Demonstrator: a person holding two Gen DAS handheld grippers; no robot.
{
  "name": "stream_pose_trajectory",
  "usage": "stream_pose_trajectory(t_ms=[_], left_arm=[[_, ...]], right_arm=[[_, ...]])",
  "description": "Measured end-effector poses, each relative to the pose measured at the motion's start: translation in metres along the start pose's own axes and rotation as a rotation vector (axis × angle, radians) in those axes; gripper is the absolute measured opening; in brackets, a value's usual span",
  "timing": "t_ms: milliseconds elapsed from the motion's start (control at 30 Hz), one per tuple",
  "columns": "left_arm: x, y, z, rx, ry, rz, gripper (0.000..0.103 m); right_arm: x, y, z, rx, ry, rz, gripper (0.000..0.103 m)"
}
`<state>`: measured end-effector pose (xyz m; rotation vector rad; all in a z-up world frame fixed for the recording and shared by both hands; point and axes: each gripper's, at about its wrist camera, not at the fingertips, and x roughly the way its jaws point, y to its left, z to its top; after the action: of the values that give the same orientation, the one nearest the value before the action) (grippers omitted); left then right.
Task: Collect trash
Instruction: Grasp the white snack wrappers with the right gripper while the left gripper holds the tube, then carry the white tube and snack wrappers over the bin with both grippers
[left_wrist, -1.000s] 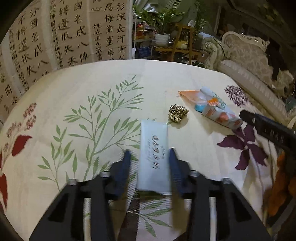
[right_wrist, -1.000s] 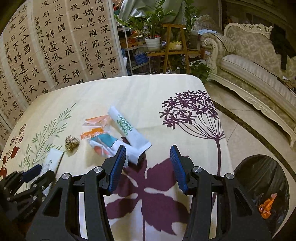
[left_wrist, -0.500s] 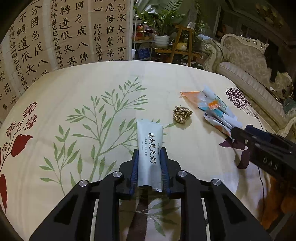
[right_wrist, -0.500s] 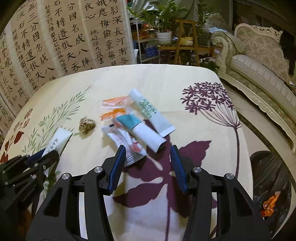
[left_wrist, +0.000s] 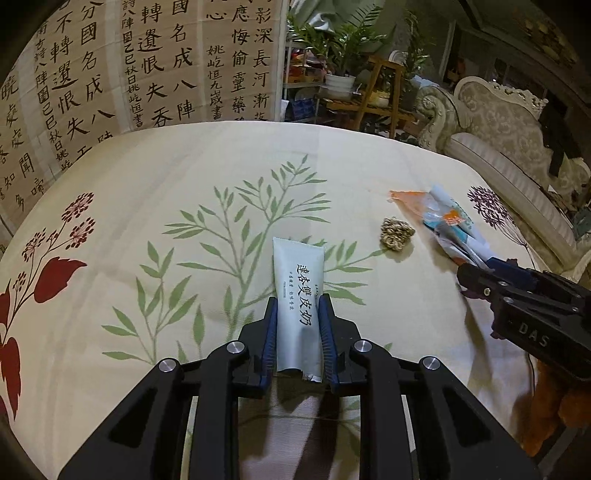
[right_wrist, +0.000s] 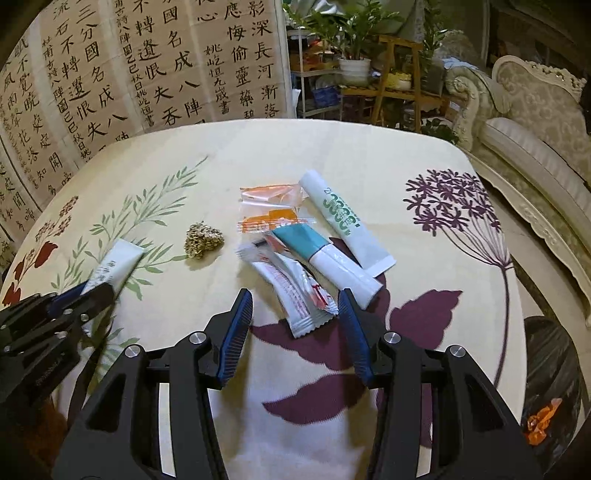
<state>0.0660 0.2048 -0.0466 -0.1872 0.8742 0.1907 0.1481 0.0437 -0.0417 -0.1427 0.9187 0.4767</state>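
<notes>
two grippers are mine: the left gripper (left_wrist: 298, 314) pinches the pale sachet (left_wrist: 298, 295) on the tablecloth (left_wrist: 147, 184), and the right gripper (right_wrist: 295, 314) gapes wide around the end of the red-printed wrapper (right_wrist: 295, 291). a gold foil ball (right_wrist: 203, 240) and more wrappers (right_wrist: 273, 210) lie beyond. the black bin bag (right_wrist: 550, 376) is cut off past the table's right edge.
</notes>
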Motion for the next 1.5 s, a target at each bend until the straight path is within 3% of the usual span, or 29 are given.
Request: stream_pose_trajectory(t_ms=[67, 133, 267, 433, 500, 1033, 1500], left_arm=[[0.0, 0.002, 0.0, -0.004, 0.0, 0.001, 0.023], [0.0, 0.003, 0.0, -0.006, 0.0, 0.0, 0.023], [0.0, 0.004, 0.0, -0.007, -0.002, -0.001, 0.023], [-0.001, 0.004, 0.001, -0.012, -0.005, -0.001, 0.023], [-0.002, 0.003, 0.0, -0.009, -0.006, -0.002, 0.022], [-0.022, -0.012, -0.01, 0.003, -0.038, -0.026, 0.022], [-0.048, -0.083, -0.02, 0.104, -0.088, -0.135, 0.021]], right_arm=[[0.001, 0.001, 0.002, -0.005, 0.001, -0.006, 0.047], [0.002, 0.001, 0.002, -0.011, 0.001, -0.011, 0.038], [0.0, 0.007, 0.0, -0.044, 0.0, -0.026, 0.032], [-0.004, 0.011, -0.007, -0.043, -0.005, -0.027, 0.029], [-0.008, 0.01, -0.009, -0.035, -0.015, -0.028, 0.022], [-0.048, -0.006, -0.031, 0.02, -0.063, -0.036, 0.02], [-0.104, -0.063, -0.063, 0.14, -0.136, -0.135, 0.02]])
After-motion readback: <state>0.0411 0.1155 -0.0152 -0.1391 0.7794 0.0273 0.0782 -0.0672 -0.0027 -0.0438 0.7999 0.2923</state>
